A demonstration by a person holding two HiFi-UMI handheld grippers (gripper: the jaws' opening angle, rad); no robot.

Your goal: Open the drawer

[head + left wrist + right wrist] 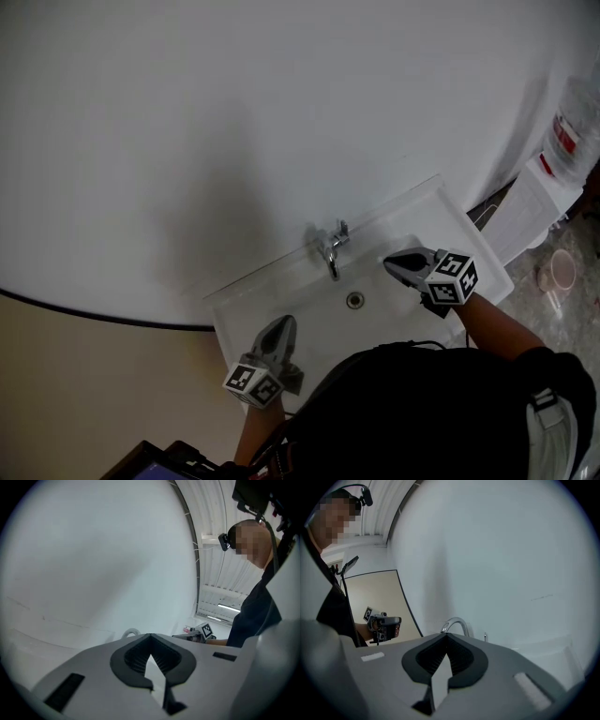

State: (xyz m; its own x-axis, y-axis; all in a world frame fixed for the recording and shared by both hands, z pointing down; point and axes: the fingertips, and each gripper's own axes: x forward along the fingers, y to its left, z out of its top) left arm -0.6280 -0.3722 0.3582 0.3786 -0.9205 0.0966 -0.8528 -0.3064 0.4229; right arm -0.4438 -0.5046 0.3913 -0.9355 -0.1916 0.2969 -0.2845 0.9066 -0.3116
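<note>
- Reach-in step, by judgement: no contact with the drawer yet, nothing pulled.
- Left tongs (281, 324) clenched tip to tip on nothing, hovering over the front left corner of the washbasin (272, 281).
- Right tongs (392, 263) likewise clenched and empty, above the washbasin's right side, near the faucet (332, 246).
- Drawer in no view; probably below the washbasin's front edge, behind the person's dark torso (422, 412), though that is only a guess.
- Next, most likely: lower one pair of tongs past the front edge, spread them, find the handle, clamp on it, then draw straight back toward the body.
- No telling how the drawer looks: front, handle and gap all hidden.
</note>
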